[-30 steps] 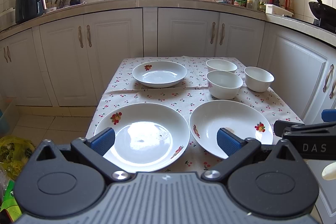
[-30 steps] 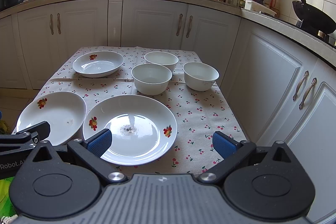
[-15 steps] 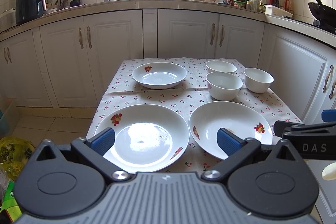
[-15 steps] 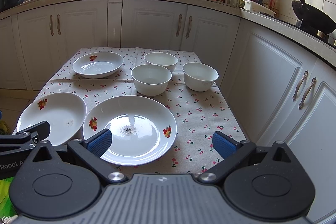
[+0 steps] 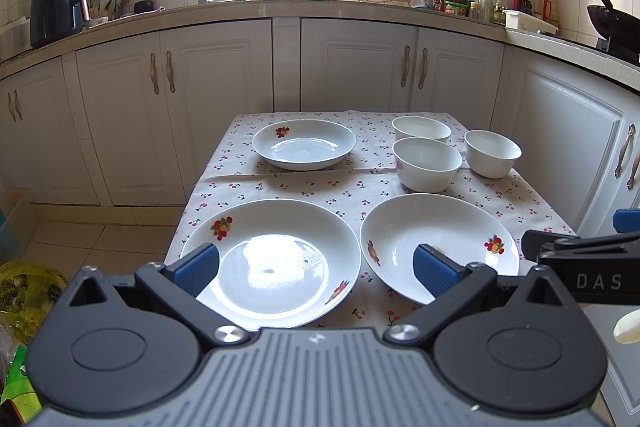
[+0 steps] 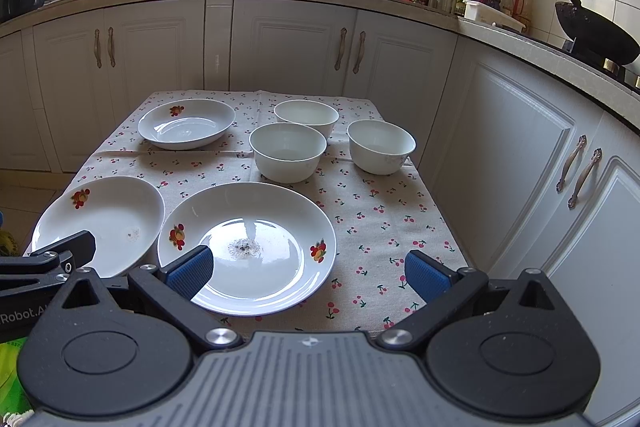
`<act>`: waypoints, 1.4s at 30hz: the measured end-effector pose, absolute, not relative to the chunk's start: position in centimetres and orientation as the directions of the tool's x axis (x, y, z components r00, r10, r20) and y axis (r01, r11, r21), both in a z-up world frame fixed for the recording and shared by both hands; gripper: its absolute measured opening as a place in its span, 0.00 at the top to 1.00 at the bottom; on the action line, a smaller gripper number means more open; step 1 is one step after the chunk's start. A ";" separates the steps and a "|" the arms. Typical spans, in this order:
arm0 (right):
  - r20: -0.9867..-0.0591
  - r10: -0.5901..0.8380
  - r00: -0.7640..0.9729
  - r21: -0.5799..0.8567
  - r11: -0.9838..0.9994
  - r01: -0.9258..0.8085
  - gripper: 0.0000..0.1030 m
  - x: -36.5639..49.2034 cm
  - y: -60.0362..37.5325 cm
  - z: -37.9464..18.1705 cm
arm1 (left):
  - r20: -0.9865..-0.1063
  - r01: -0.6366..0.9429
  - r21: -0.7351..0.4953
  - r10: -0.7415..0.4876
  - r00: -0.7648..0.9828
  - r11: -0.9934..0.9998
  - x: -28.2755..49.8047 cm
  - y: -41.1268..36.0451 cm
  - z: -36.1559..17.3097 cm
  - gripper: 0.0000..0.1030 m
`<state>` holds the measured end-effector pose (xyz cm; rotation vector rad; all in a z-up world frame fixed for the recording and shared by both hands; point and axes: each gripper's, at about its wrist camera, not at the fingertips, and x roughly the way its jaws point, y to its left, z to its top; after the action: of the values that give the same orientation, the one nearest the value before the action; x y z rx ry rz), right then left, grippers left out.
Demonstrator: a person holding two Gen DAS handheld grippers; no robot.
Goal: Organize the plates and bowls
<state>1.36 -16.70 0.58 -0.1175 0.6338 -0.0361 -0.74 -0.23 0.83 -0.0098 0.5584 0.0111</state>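
Plates (image 5: 272,263) and bowls (image 5: 426,163) were laid apart on the cherry-print tablecloth (image 6: 372,211). The left gripper (image 5: 316,267) and the right gripper (image 6: 306,273) were held wide, nothing gripped, above the near edge.

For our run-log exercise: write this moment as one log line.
left gripper: open, empty | right gripper: open, empty | plates: three, unstacked | bowls: three, unstacked

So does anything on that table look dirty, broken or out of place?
Mostly tidy. The near right plate has dark specks at its centre, and the near left plate carries a small smudge. The tablecloth has a raised crease across it. Nothing looks broken or spilled.
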 end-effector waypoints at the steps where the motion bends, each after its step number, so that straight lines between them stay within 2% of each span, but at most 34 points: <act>1: -0.589 -0.070 0.805 -0.120 0.993 -0.002 0.00 1.4 -16.7 0.6 | -0.531 -0.013 -0.007 0.008 0.848 1.000 -0.7 -0.2 0.8 0.01; 35: -0.598 -0.064 0.799 -0.121 0.993 -0.011 0.00 2.6 -16.7 0.5 | -0.537 0.007 0.013 0.001 0.844 1.000 0.3 -0.4 0.3 0.01; 42: -0.576 -0.029 0.817 -0.109 0.993 -0.041 0.00 4.0 -16.9 0.8 | -0.507 0.051 0.028 -0.030 0.862 0.998 1.0 -0.3 0.3 0.01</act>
<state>4.03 -16.91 0.81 -0.1182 0.6155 0.0062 1.02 -0.27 0.33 0.0413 0.5306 -0.0424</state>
